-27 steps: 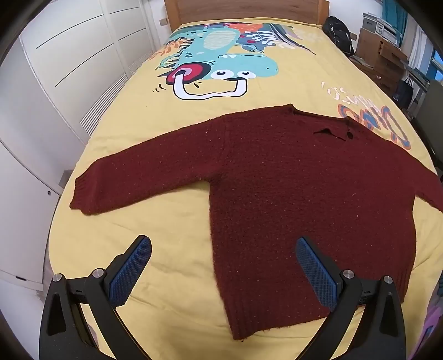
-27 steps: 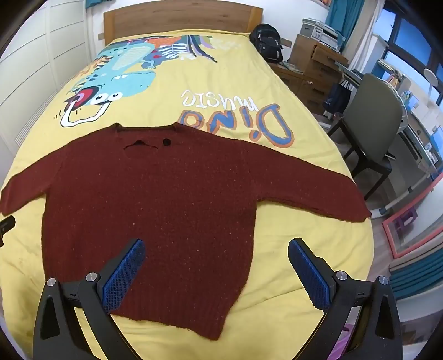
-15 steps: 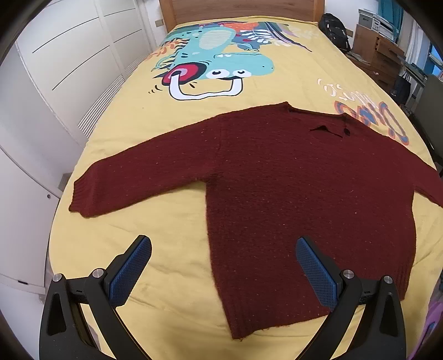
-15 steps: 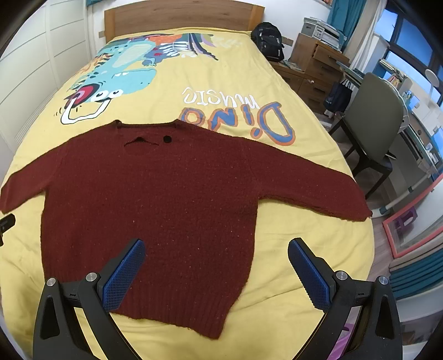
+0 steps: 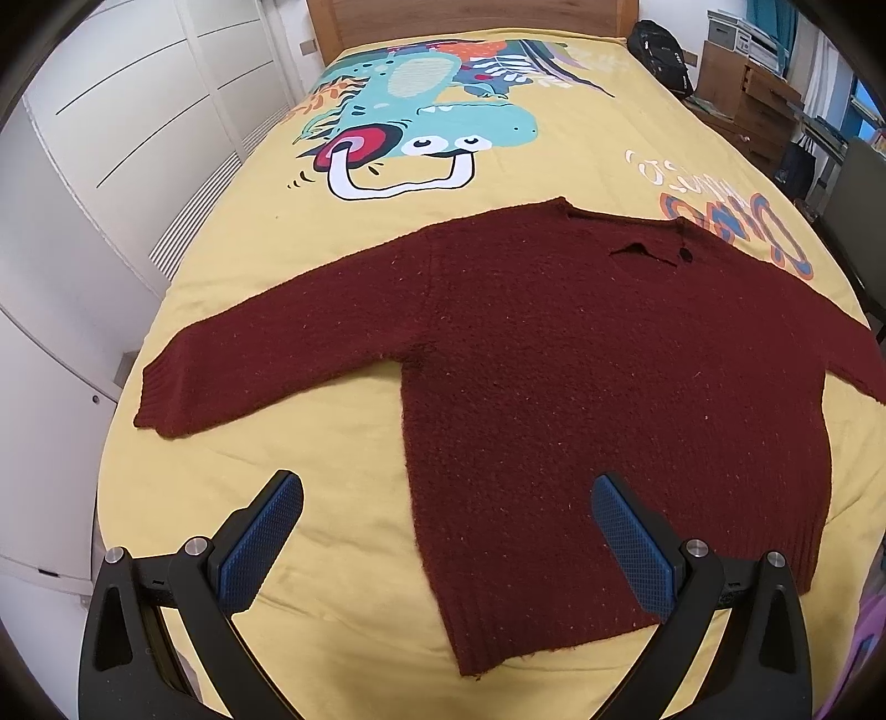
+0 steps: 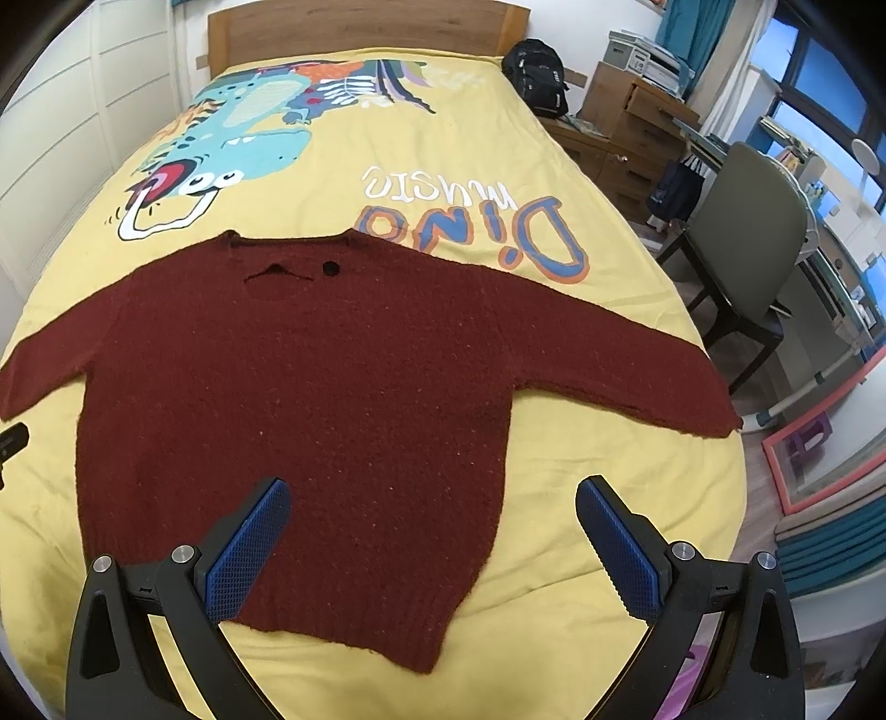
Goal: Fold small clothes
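**Hovering over a flat sweater, no fold begun**

Comparing this moment with the views from just under a second ago shows very little change: the maroon sweater (image 5: pixel 581 354) lies in the same spread on the yellow bedspread (image 5: pixel 332 266), and both cameras have shifted only slightly, with the garment sitting a touch differently in frame. That near-stillness suggests the person is lining up over the garment and has not started a fold; the whole task seems to lie ahead.

The left gripper (image 5: pixel 446 540) has its jaws spread wide and holds nothing. One blue pad (image 5: pixel 260 545) sits over bare bedspread, the other over the sweater's lower body near the hem. The right gripper (image 6: pixel 432 545) is likewise wide apart and empty, one pad over the knit and the other over the bedspread beyond the garment's right side edge. Whether either tool touches the fabric cannot be told; both appear to hang above it.

The sweater (image 6: pixel 310 421) lies flat near the foot of the bed, neckline (image 6: pixel 288 246) pointing away toward the wooden headboard (image 6: pixel 365 30) and ribbed hem (image 6: pixel 354 637) toward the grippers. Its body runs lengthwise along the bed, but with both sleeves stretched outward the longest span is cuff to cuff, across the bed. The left cuff (image 5: pixel 160 399) lies close to the mattress edge, and the right cuff (image 6: pixel 714 421) reaches the opposite edge. A sensible first move, judged from this layout, would be bringing a sleeve inward across the body.
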